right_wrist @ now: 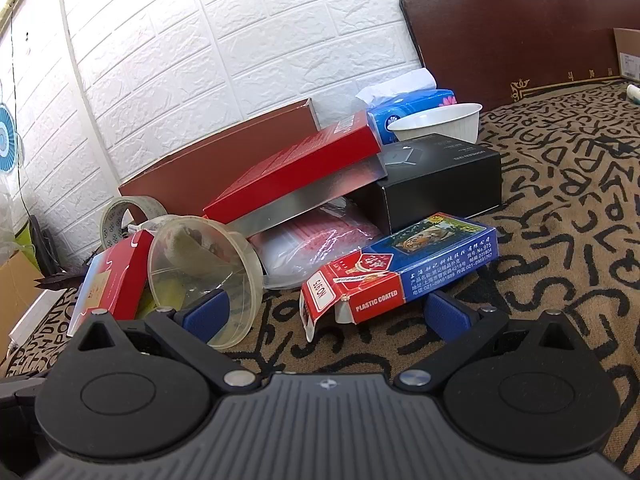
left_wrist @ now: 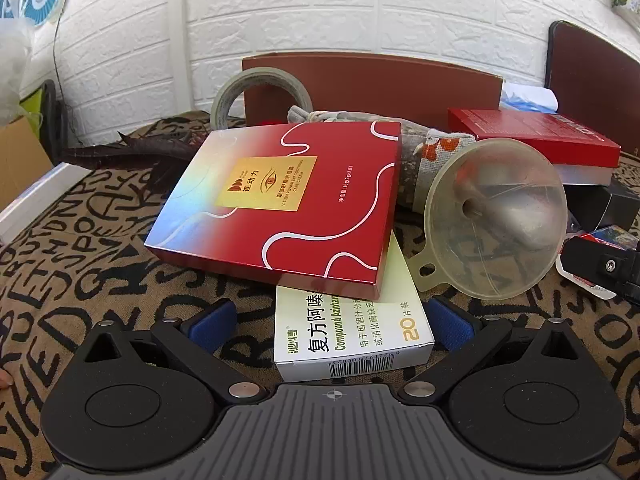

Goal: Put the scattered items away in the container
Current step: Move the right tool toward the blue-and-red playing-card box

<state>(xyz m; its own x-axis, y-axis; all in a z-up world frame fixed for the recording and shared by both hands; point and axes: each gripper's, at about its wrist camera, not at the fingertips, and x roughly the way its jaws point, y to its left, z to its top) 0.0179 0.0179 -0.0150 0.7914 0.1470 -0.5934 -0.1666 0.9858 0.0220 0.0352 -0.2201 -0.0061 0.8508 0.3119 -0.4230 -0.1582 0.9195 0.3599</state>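
Left gripper (left_wrist: 334, 326) spread around pill box (left_wrist: 352, 336), funnel (left_wrist: 496, 220) beside

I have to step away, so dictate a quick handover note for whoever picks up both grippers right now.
Left gripper: open, empty, fingers either side of the white medicine box, which lies partly under the red eye-cream box.
Right gripper: open, empty, facing the playing-card box, its flap open.
Brown container: at the back by the wall; inside not visible.
Still scattered: clear funnel, tape roll, black box.
Done: nothing grasped yet.
Left: move everything into the container.
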